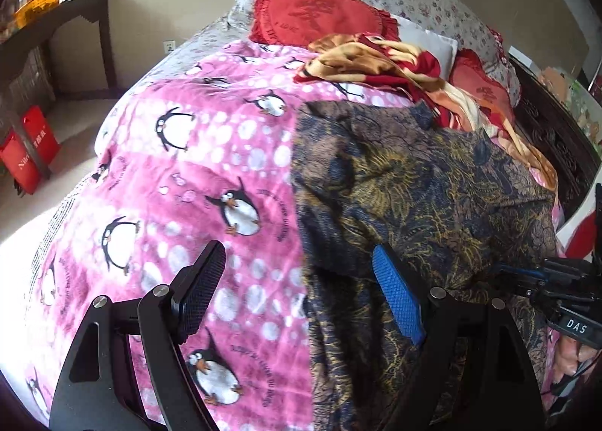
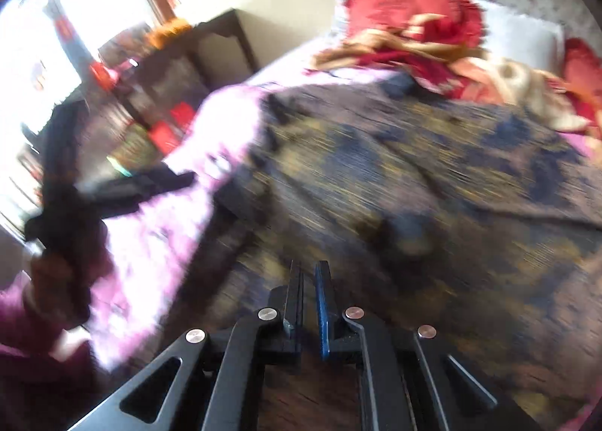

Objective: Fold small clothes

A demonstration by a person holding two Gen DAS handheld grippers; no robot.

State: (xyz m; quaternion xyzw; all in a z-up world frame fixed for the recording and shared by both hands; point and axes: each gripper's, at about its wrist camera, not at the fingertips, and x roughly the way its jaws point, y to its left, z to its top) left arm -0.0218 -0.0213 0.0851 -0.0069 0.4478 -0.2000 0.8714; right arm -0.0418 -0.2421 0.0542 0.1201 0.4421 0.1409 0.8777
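Bedroom, bed covered by a pink fleece blanket with penguin print [image 1: 180,182]; red heart-shaped ruffled cushions [image 1: 320,13] and a crumpled red-and-gold floral blanket [image 1: 380,58] up at the headboard end.

Task item: dark navy-and-gold paisley-print garment [image 1: 425,190], spread over the right half of the bed, its left edge running down the middle of the pink blanket and draping off the near edge. Wrinkled, not squared up, no clean fold visible.

Step, my read: early, laying out or picking a first grab point. No fold made yet as far as I can tell.

Left gripper [image 1: 301,288]: jaws wide, nothing pinched. Black pad sits over the pink blanket, blue pad over the garment's left edge, so the edge lies between them, untouched. Pitched down at the near part of the bed.

Right gripper [image 2: 308,288]: jaws narrow, only a thin gap showing. Nothing visible between them. Right wrist view is heavily motion-blurred, so contact with the cloth is hard to call. Also pitched down, over the near part of the garment. It shows in the left wrist view at the right margin, low over the garment.

Next move calls for: right jaws need reopening before any pinch. Left should drop onto the left edge and close on a single layer, avoiding the blanket. Then lift and carry across towards the right side.

Risk: the fleece blanket may get pinched along with the garment.
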